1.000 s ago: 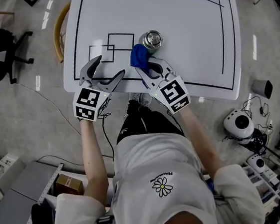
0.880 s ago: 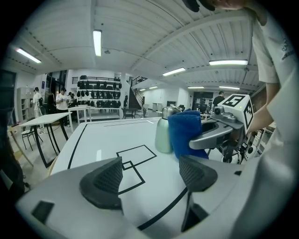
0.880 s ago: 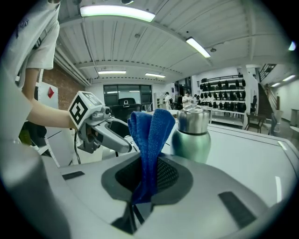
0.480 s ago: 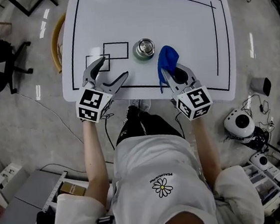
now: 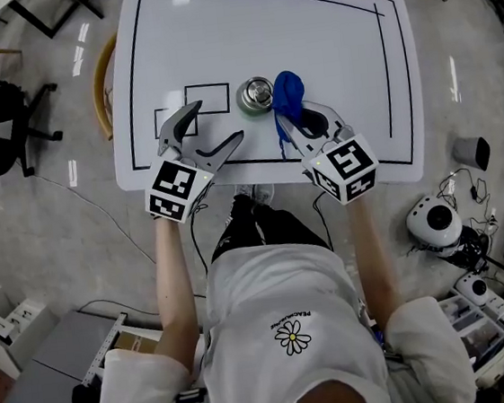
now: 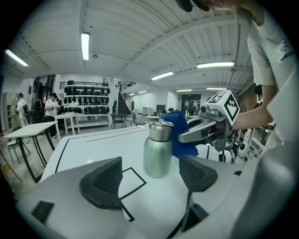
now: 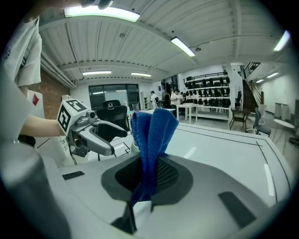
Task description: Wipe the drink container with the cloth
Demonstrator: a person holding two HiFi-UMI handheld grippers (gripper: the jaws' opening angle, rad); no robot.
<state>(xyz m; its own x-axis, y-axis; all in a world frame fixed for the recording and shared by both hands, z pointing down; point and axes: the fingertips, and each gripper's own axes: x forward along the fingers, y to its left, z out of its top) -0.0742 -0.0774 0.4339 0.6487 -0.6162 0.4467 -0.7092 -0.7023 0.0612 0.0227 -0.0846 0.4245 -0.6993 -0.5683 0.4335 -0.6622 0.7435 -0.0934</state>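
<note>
Cloth (image 7: 152,133) gripped by right tool (image 5: 294,121), jaws clenched on its lower part so the free end stands up past the tips as a folded pad. That likely gives a soft wiping face with no hard jaw near the metal.

Drink container (image 5: 256,93) stands upright on the table (image 5: 342,41), near the front edge and just right of a drawn black rectangle (image 5: 208,99). The cloth pad sits at the container's right side by the cap. It looks like contact, but I can't be sure.

Left tool (image 5: 214,123) is released, jaws wide apart with nothing between them. It is aimed at the container, which stands ahead of the tips and apart from them. My guess is it's staged there to steady the container, since a slim upright thing on a slick top could slide or tip under a sideways rub.

Materials:
- Cloth is deep blue with a fuzzy nap like terry or microfibre, limp and bunched in vertical folds.
- Container is a small cylinder with a matte, pale silvery-green metal body, a shinier steel cap and a small loop on top.
- Table is white, smooth and glossy with thin black border lines.
- Jaw pads on both tools are dark with a fine grid texture and look rubbery.
</note>
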